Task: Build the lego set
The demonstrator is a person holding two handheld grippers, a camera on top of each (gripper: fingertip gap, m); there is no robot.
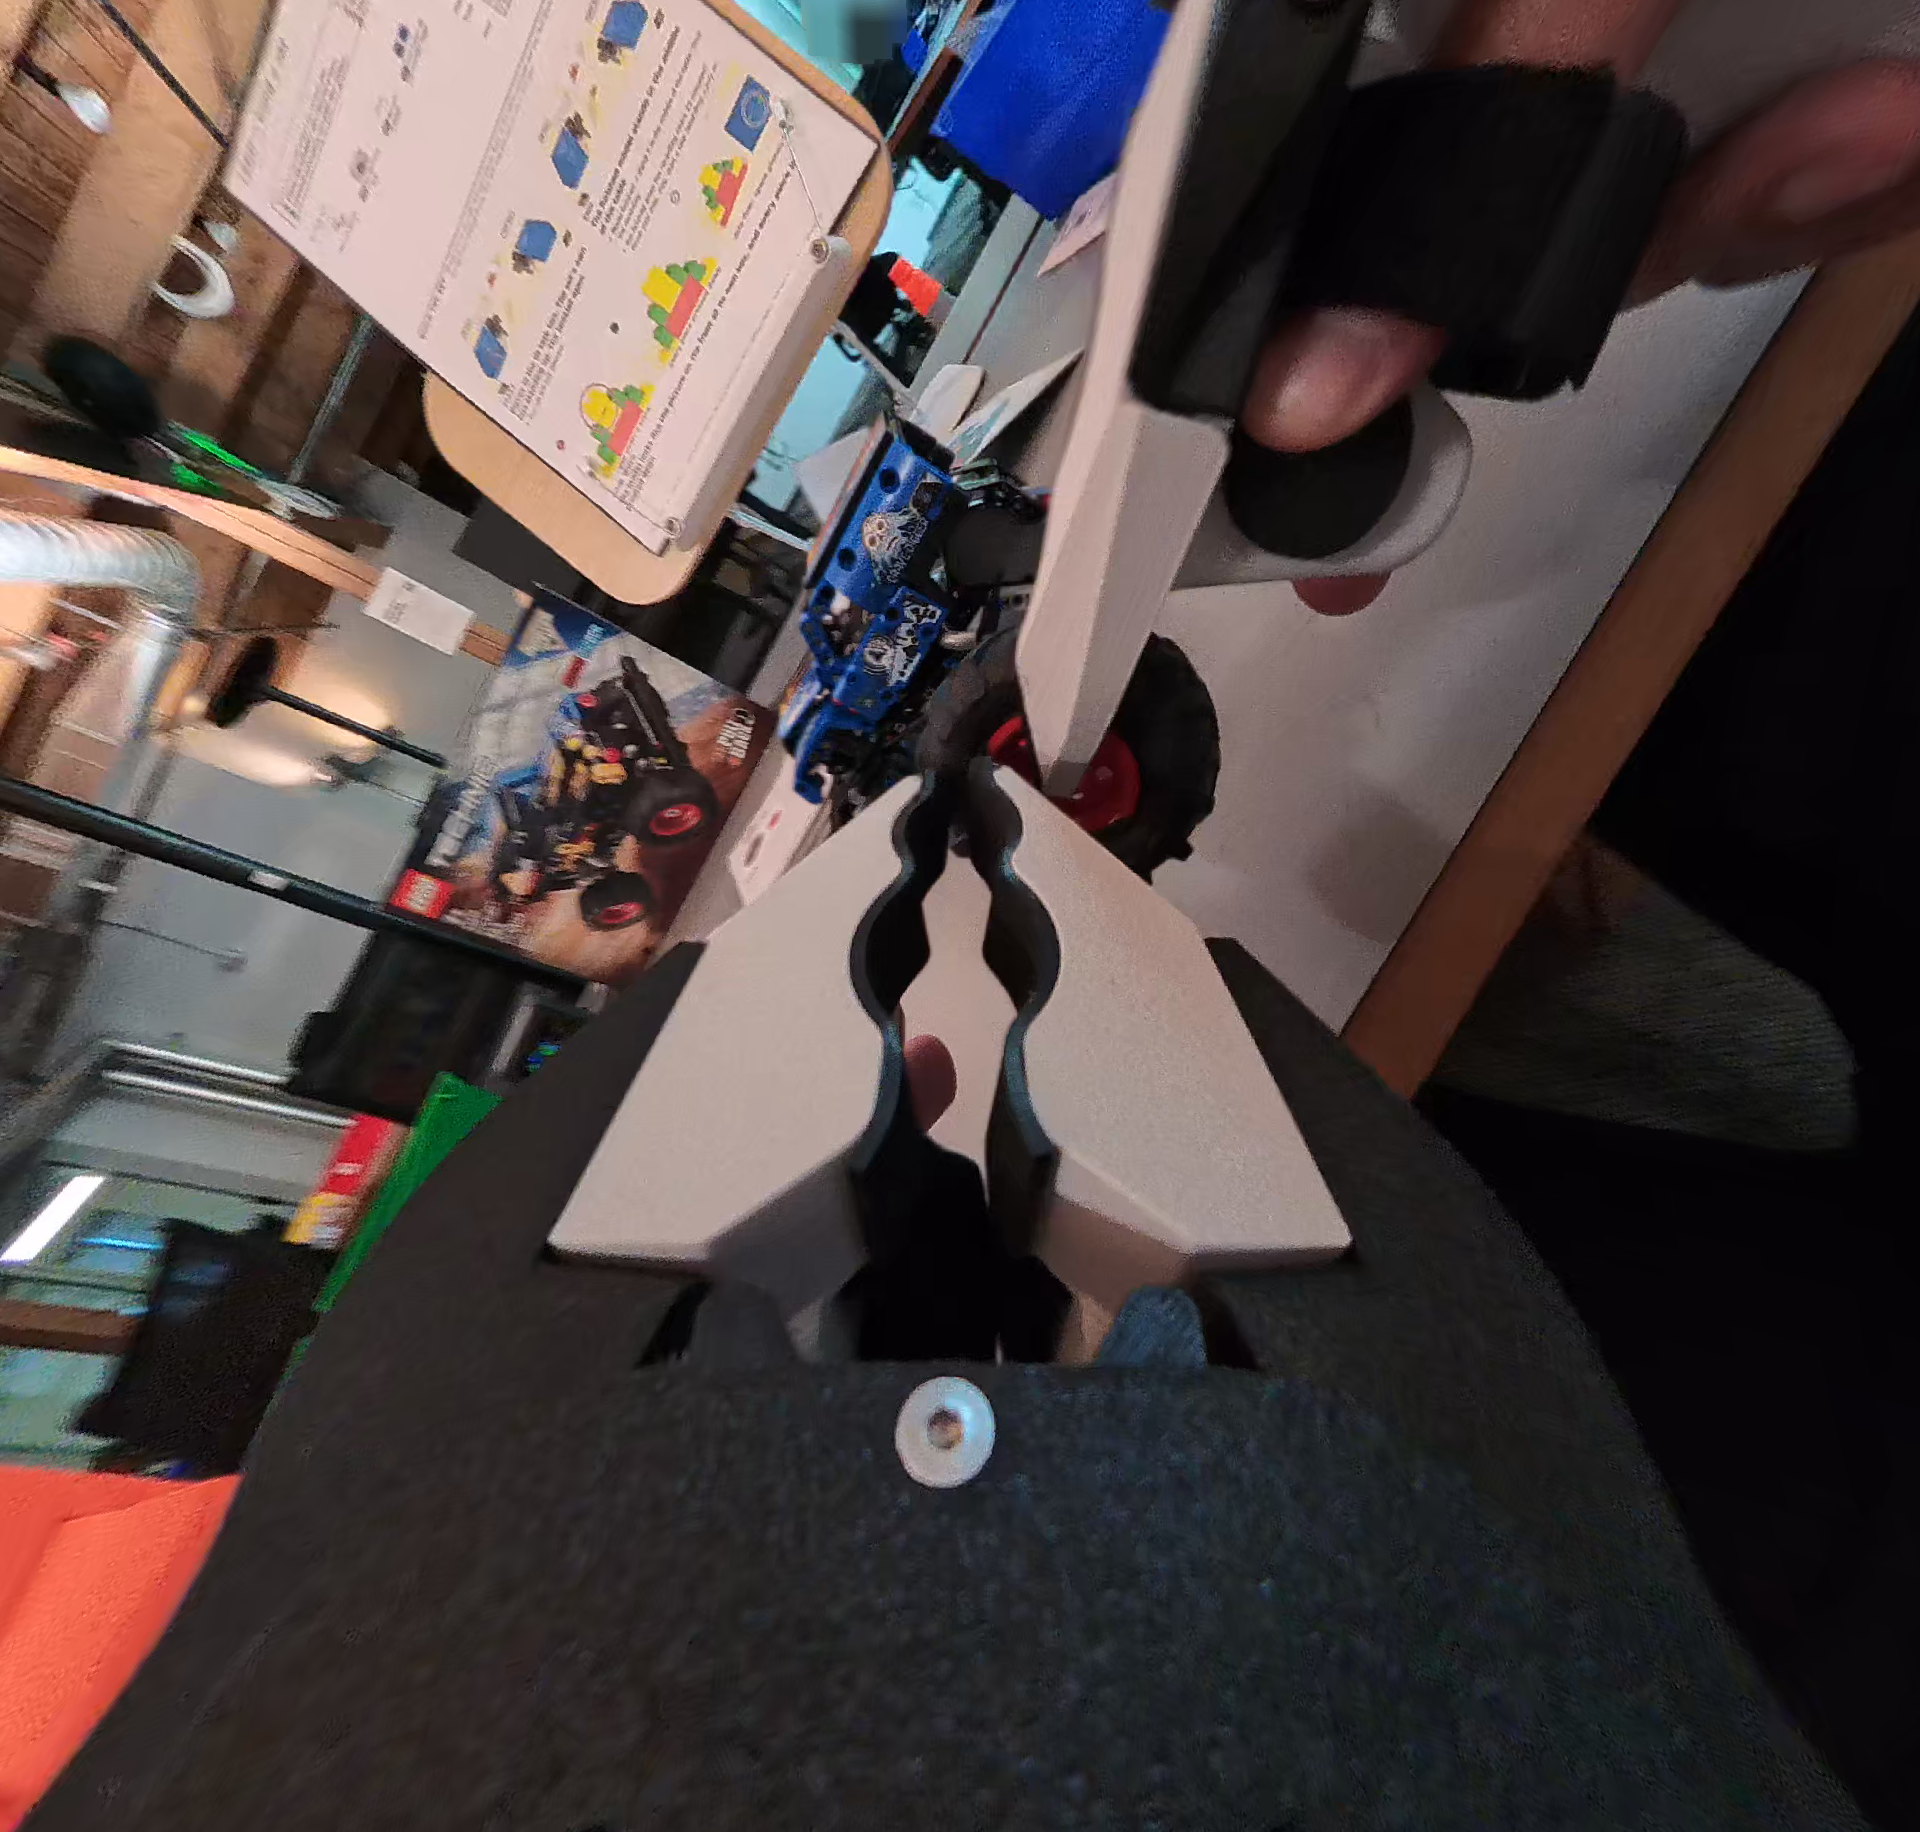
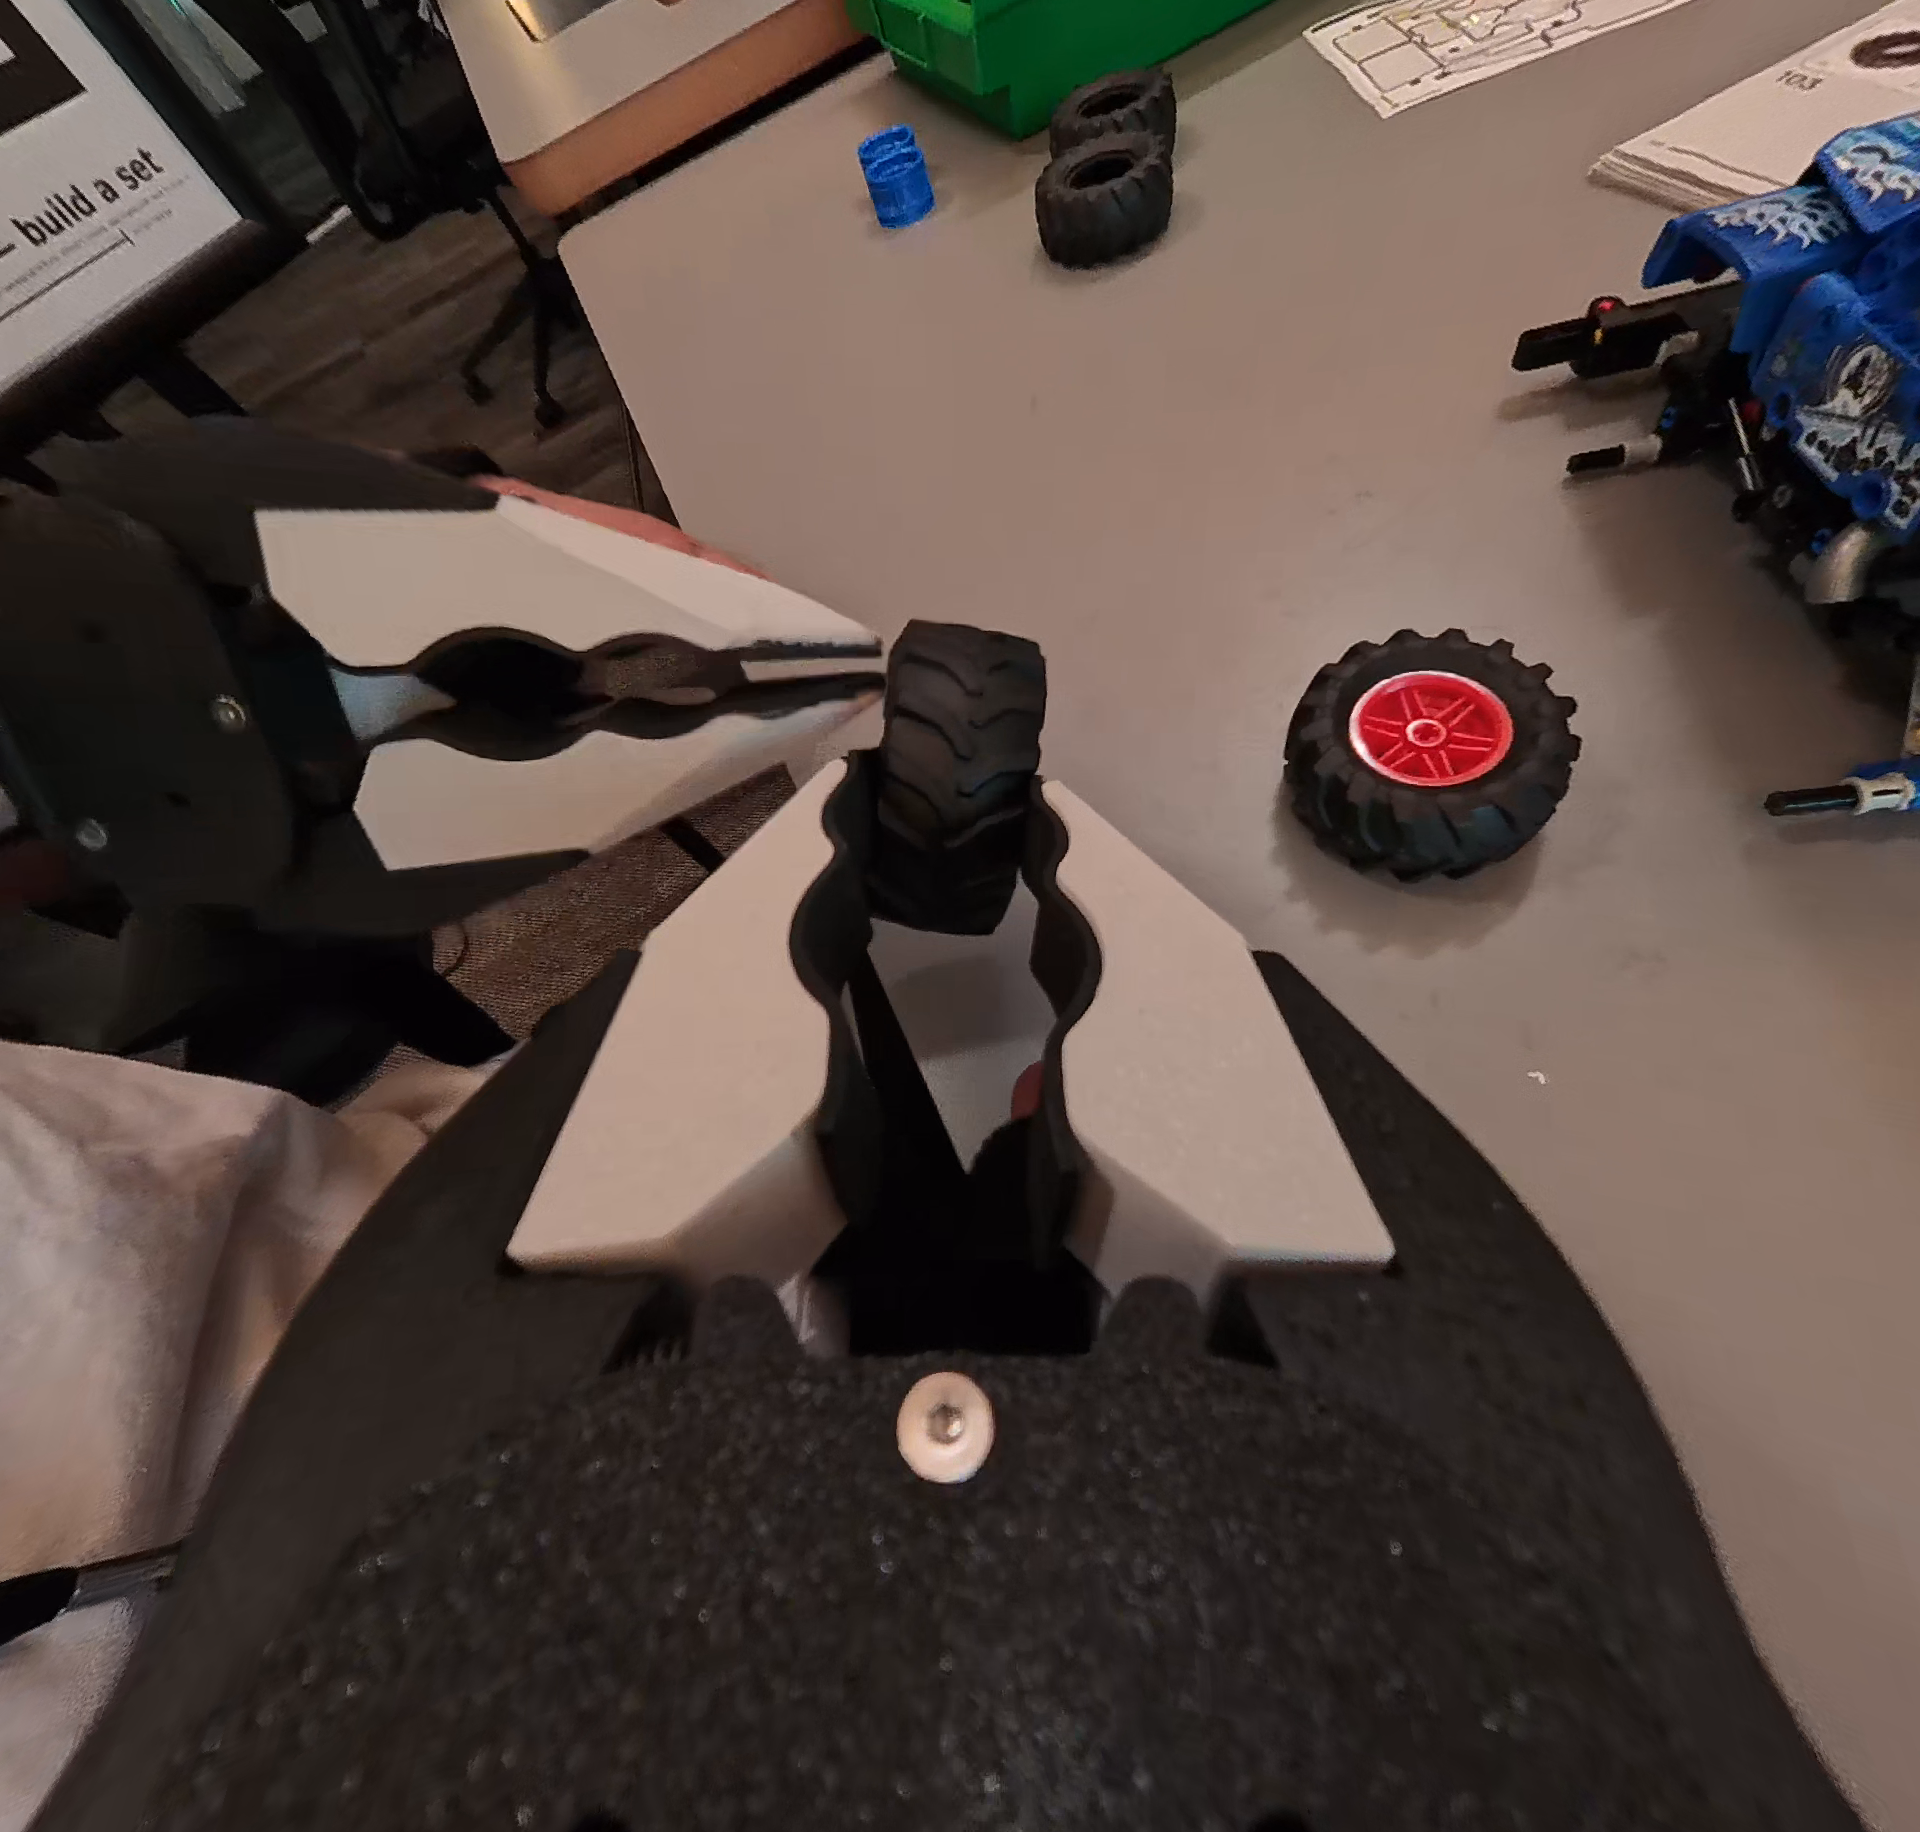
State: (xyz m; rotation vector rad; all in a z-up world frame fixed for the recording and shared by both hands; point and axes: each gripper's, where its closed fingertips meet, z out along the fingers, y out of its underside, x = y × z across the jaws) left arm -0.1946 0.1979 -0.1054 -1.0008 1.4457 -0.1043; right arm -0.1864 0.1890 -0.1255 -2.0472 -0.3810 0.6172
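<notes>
Wheel assembly step: right gripper [image 2: 951, 795] clamped on a black tyre [image 2: 961, 754], held on edge above the grey table [image 2: 935, 411].

Left gripper [image 2: 873, 665] has its jaws closed, apparently empty, tips touching the tyre's left sidewall. A finished red-hubbed wheel [image 2: 1432, 752] lies right of the tyre; blue truck chassis [image 2: 1808, 369] farther right; blue rim [image 2: 896, 175] and two spare tyres [image 2: 1110, 161] beyond. Next move likely requires fitting a rim into the held tyre.

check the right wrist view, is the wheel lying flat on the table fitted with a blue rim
No, the wheel lying flat on the table has a red spoked rim; the only blue rim stands by itself farther back near the green bin.
</notes>
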